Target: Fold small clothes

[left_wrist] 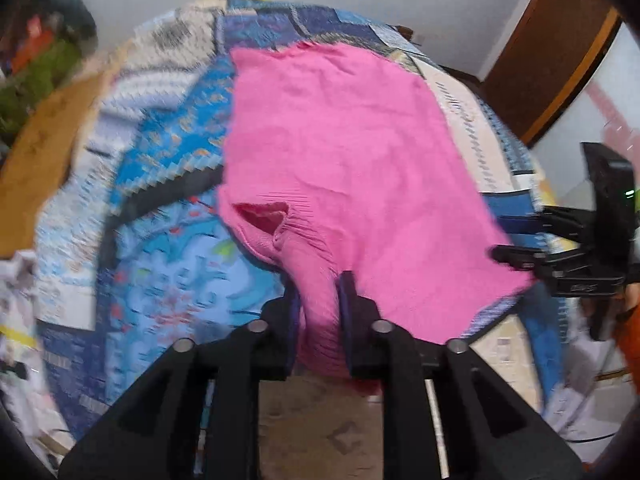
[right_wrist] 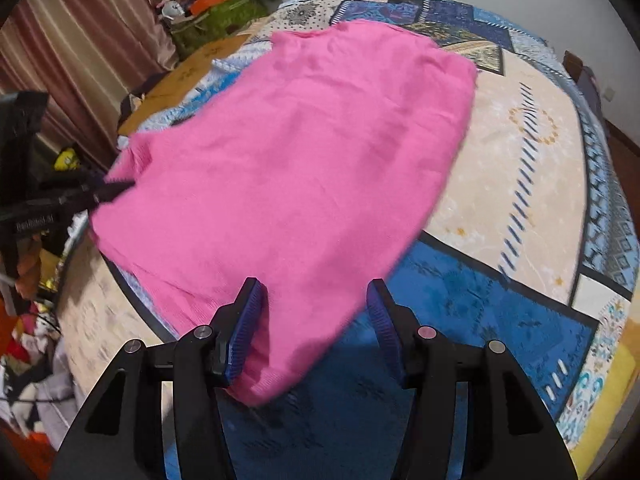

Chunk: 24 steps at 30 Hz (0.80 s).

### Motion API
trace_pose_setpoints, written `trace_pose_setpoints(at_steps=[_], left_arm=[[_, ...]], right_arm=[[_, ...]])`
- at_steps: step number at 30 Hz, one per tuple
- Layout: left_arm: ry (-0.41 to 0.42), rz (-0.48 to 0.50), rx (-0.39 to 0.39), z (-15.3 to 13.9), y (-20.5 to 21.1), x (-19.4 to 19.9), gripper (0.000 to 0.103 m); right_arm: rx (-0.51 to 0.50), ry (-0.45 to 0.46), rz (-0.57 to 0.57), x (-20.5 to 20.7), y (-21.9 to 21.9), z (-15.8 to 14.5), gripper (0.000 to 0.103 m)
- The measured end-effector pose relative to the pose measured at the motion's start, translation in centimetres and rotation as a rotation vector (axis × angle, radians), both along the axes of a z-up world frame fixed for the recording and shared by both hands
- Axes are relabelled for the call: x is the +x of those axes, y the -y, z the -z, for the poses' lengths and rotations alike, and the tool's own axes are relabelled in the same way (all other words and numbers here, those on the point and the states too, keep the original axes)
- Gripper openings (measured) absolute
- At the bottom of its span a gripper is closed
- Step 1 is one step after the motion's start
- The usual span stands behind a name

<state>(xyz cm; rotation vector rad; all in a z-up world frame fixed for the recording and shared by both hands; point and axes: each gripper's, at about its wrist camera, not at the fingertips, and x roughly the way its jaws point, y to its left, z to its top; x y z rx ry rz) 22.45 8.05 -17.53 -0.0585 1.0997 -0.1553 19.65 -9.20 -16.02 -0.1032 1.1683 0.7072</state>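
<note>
We've got the left gripper pinching a bunched bit of the pink top on the patterned blanket; our right gripper hangs wide open over its hem.

The garment is plain bright pink, lying on a bed cover patterned in blue, cream and dark navy patchwork with gold motifs, while the black tongs carry ribbed blue pads, beside striped brown-pink curtains.
</note>
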Motion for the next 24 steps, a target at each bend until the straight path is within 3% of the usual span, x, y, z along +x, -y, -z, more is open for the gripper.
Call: trace_pose_setpoints(at_steps=[2, 5, 12, 14, 17, 20, 24], left_arm=[[0.03, -0.022, 0.072, 0.1, -0.6, -0.3, 0.039], [0.05, -0.055, 0.158, 0.3, -1.9, -1.0, 0.039], [0.042, -0.056, 0.166, -1.0, -4.3, -3.1, 0.04], [0.045, -0.033, 0.127, -1.9, -3.9, -4.1, 0.048], [0.065, -0.007, 0.111, -2.6, -2.3, -5.2, 0.068], [0.079, 0.042, 0.119, -2.6, -0.1, -6.2, 0.076], [0.098, 0.115, 0.168, -1.6, 2.6, -6.8, 0.085]], right_arm=[[0.021, -0.012, 0.022, -0.2, 0.7, 0.1, 0.05], [0.017, -0.007, 0.045, -0.6, 1.5, 0.0, 0.05], [-0.052, 0.104, 0.059, -2.2, 2.3, -2.7, 0.05], [-0.038, 0.139, 0.053, -2.9, 2.5, -3.9, 0.051], [-0.005, 0.171, 0.032, -4.0, 2.2, -5.5, 0.055], [0.008, 0.192, -0.004, -5.2, 1.1, -5.9, 0.065], [-0.012, 0.161, -0.057, -5.9, -0.8, -4.0, 0.065]])
